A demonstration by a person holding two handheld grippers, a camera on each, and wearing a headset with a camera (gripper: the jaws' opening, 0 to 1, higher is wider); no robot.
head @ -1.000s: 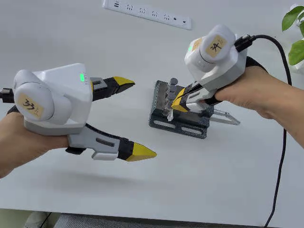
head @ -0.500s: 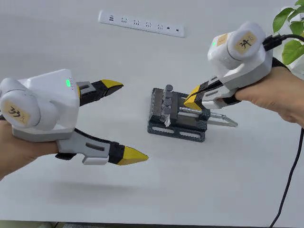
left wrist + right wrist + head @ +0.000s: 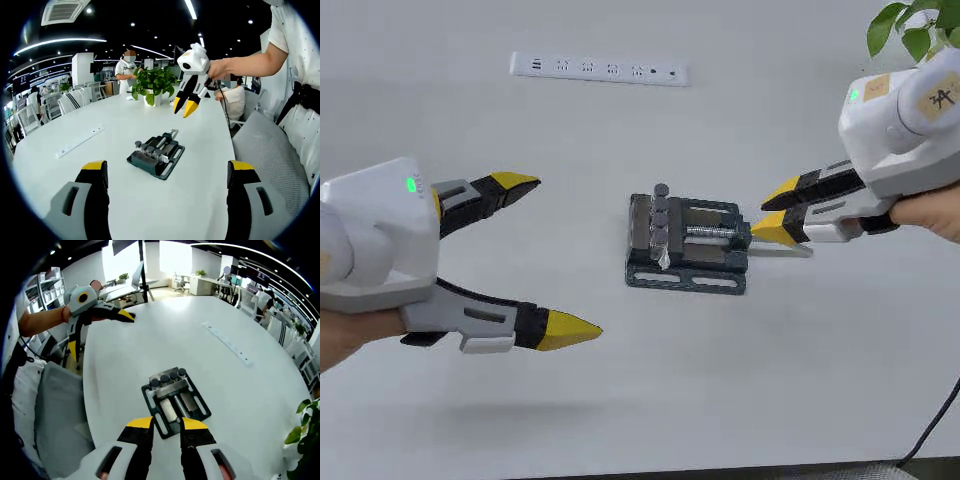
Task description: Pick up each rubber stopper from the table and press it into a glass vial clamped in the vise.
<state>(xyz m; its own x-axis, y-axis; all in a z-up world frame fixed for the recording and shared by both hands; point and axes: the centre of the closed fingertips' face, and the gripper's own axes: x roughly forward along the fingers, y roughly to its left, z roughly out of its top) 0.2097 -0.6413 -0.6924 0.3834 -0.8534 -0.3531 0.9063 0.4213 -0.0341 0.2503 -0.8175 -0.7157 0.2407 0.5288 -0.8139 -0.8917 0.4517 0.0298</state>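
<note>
L gripper (image 3: 567, 255) wide, R gripper (image 3: 760, 220) ajar, vise (image 3: 686, 278) between

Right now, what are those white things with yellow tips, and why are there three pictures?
They are hand-held grabbers, each with two jaws, and a person holds one in each hand. One picture comes from a camera on the person's head; the two round ones come from cameras on the grabbers. The left grabber is wide open and the right grabber is slightly open; both hold nothing. On the white table sits a small dark vise gripping a row of little bottles with grey stoppers. A power strip lies farther back.
</note>
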